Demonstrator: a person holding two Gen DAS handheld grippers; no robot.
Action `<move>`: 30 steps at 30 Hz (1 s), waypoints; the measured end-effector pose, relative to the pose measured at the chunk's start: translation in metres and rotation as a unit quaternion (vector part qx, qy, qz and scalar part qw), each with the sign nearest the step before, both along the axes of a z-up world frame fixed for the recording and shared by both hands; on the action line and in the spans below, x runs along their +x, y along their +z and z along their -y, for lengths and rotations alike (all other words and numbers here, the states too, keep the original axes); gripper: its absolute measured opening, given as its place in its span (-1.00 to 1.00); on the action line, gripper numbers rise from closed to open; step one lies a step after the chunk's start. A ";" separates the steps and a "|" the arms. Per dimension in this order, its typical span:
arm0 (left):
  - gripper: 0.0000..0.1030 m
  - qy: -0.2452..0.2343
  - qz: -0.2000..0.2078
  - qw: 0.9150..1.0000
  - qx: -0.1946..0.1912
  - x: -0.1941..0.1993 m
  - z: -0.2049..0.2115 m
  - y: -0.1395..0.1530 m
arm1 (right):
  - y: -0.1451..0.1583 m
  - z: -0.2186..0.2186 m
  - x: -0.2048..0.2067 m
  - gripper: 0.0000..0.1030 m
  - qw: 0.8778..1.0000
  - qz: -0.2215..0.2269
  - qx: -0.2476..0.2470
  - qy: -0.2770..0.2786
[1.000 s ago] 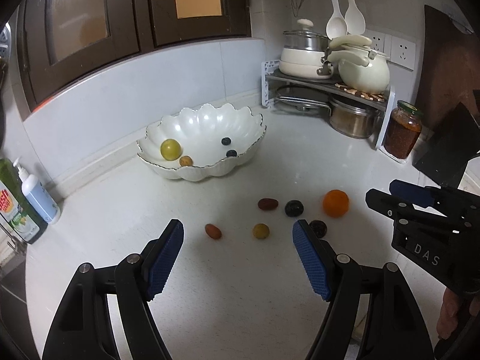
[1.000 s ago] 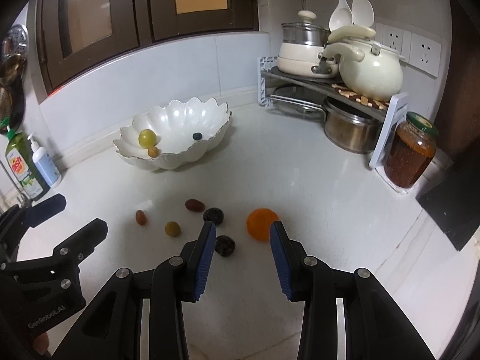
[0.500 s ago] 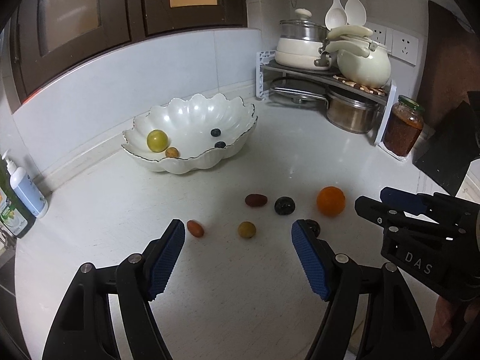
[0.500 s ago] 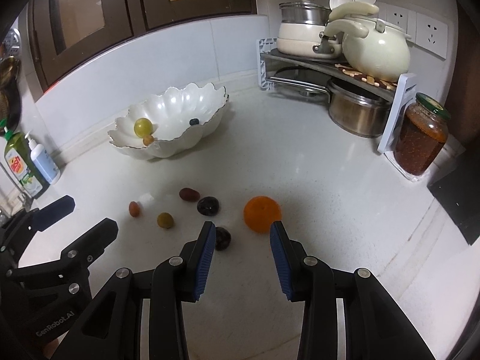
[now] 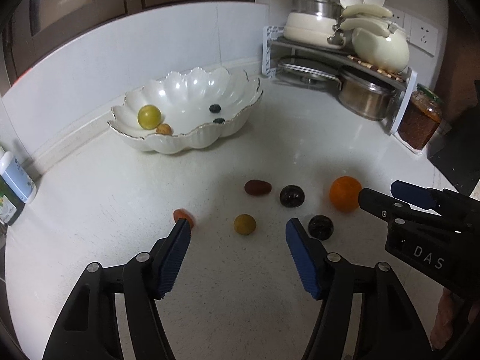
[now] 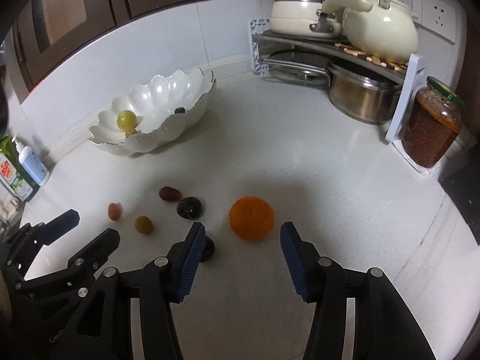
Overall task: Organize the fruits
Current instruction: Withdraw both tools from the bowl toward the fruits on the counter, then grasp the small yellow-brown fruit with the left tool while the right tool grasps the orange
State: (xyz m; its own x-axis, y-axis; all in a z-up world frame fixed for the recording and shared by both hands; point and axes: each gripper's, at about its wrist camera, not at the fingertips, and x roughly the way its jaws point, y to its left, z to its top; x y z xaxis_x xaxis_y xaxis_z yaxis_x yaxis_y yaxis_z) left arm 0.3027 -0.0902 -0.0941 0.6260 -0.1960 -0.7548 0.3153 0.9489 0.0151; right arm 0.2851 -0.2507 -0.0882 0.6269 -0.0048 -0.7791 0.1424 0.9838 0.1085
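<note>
A white scalloped bowl (image 5: 192, 138) (image 6: 168, 138) stands at the back left with a yellow-green fruit (image 5: 149, 116), a small orange fruit and two blueberries in it. On the counter lie an orange (image 6: 251, 217) (image 5: 345, 193), two dark plums (image 5: 292, 196) (image 5: 320, 226), a dark red fruit (image 5: 257, 187), a small yellow fruit (image 5: 244, 224) and a small red fruit (image 5: 181, 214). My left gripper (image 5: 238, 228) is open, with the yellow fruit just ahead between its fingers. My right gripper (image 6: 242, 231) is open, the orange just beyond its fingertips.
A corner rack (image 6: 330, 51) with pots and a kettle stands at the back right, a jar (image 6: 432, 132) beside it. Soap bottles (image 6: 21, 165) stand at the far left. A dark board (image 5: 459, 156) lies at the right counter edge.
Both grippers have moved forward and down toward the loose fruits. My right gripper has opened wider around the orange's line. The fruits have not moved.
</note>
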 end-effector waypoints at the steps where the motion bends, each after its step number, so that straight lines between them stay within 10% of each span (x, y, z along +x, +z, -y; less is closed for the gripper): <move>1: 0.22 0.002 -0.003 1.000 0.001 0.002 0.000 -0.002 | -0.002 0.000 0.002 0.04 1.000 -0.003 0.001 0.001; 30: -0.18 0.000 -0.070 0.997 0.007 0.040 0.016 -0.052 | -0.041 0.014 0.041 0.04 0.999 -0.048 0.016 0.000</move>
